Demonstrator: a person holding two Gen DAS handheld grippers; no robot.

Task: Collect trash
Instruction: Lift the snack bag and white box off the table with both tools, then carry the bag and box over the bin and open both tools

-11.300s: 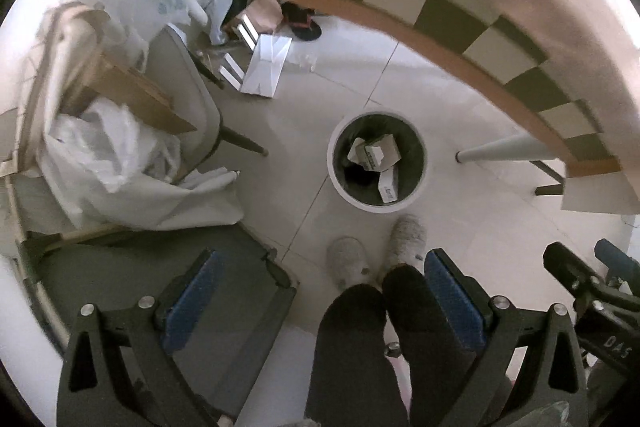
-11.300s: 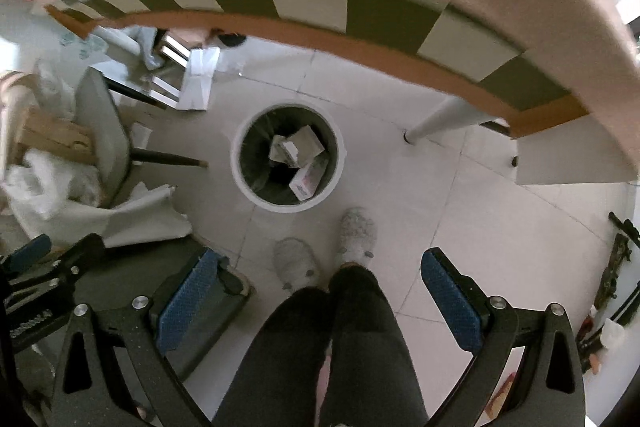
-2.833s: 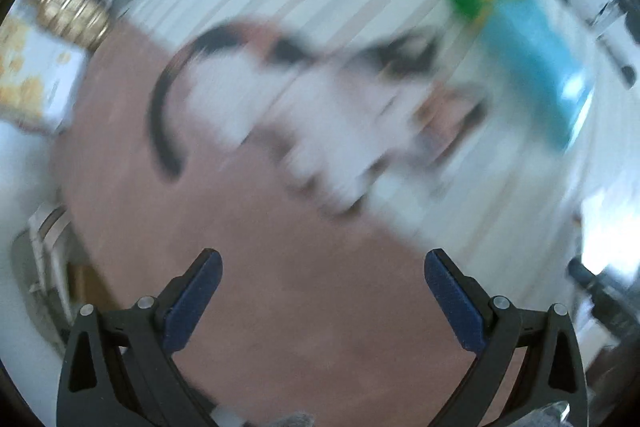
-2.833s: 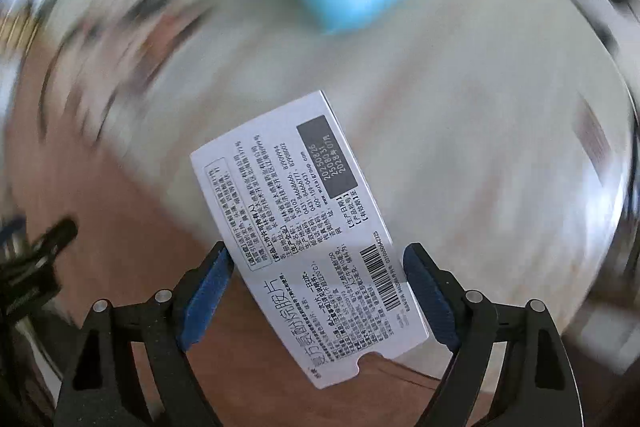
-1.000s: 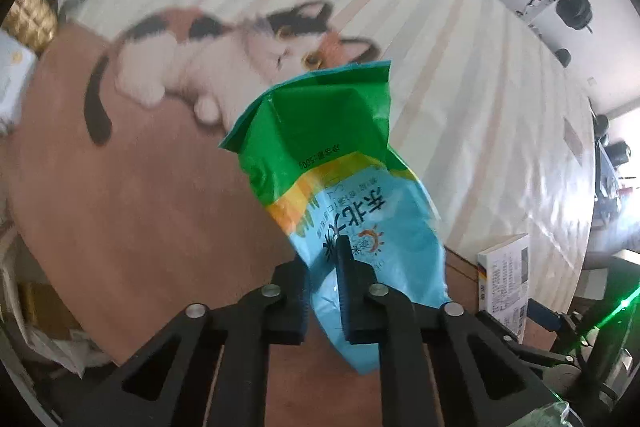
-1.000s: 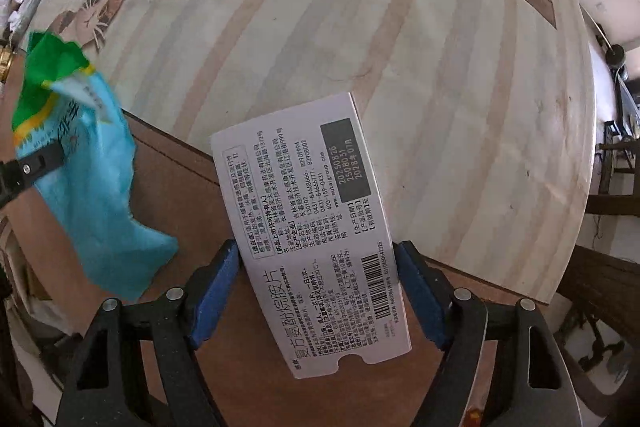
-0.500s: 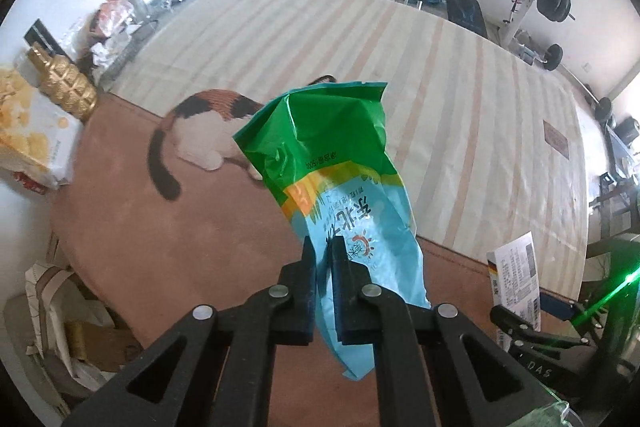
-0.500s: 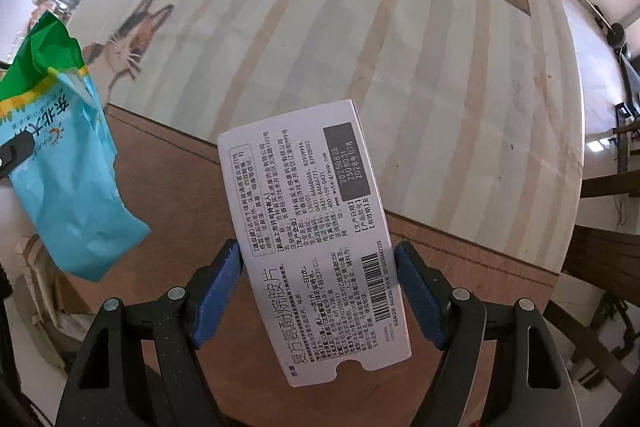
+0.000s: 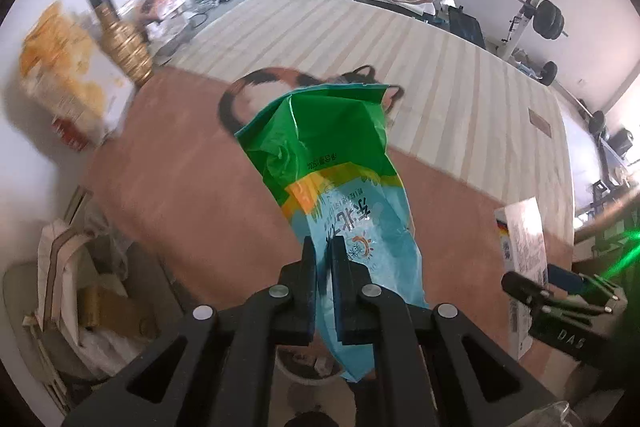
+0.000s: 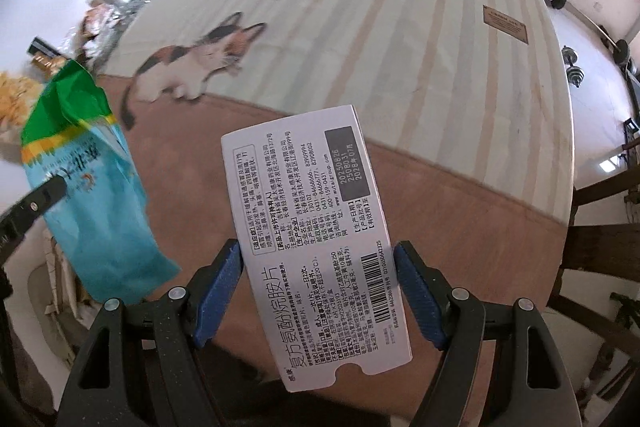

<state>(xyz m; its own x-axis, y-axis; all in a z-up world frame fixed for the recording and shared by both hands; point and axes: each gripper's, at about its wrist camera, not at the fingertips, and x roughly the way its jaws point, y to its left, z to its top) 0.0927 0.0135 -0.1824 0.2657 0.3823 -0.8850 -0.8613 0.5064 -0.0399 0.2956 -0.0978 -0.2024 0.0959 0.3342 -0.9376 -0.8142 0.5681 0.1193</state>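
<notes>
A crumpled plastic snack bag (image 9: 344, 195), green at its open top, with a yellow band below and light blue beneath that, printed with Chinese characters and a small sun logo, hangs in the air above a round table, its blue lower part pinched between two black fingers. A flat white cardboard medicine box (image 10: 316, 251), printed with black Chinese text, a grey date panel and a barcode, is held by its two long edges between blue pads, tilted slightly, with its notched tab end nearest the camera. The bag is to the left of the box, and the two are apart.
</notes>
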